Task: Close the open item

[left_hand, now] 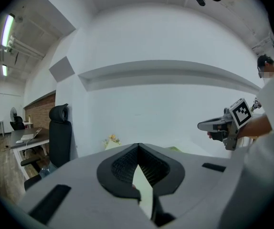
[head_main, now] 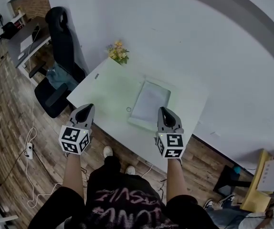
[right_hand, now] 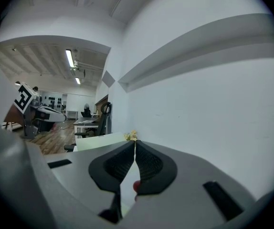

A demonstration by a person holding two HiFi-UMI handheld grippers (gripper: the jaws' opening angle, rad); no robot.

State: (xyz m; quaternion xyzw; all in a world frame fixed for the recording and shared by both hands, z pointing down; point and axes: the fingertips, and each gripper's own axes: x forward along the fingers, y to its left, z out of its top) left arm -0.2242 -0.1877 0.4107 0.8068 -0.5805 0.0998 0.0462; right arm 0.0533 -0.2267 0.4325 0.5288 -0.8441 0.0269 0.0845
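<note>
Step in hand: approach, with no contact made yet. We stand at the near edge of the white table (head_main: 103, 87) with both tools raised above that edge.

Left gripper (head_main: 84, 111): its own view shows the jaw tips meeting, with only a thin wedge of table visible lower down between the pads. It is closed on nothing.

Right gripper (head_main: 165, 114): the jaws are drawn together to a hairline slit and it is likewise empty.

Task object: a flat grey rectangular item (head_main: 150, 100) lies on the table at 12 o'clock from the midpoint between the grippers, slightly nearer the right one and well apart from both. We take it for the open item. It may be a laptop or a folder, but from the head view we cannot tell which, nor where its hinge runs. A paler strip shows along its near edge.

Other things:
- a small ring (head_main: 129, 109) sits just beside the item at its 9 o'clock
- a bunch of flowers (head_main: 118, 51) stands at the far corner, 11 o'clock
- a black office chair (head_main: 63, 42) stands off the table at 10 o'clock

Next move, as we judge it: lower a gripper toward the item and find the raised or free leaf. Then press or swing it down, steadying the base with the other gripper if it slides
</note>
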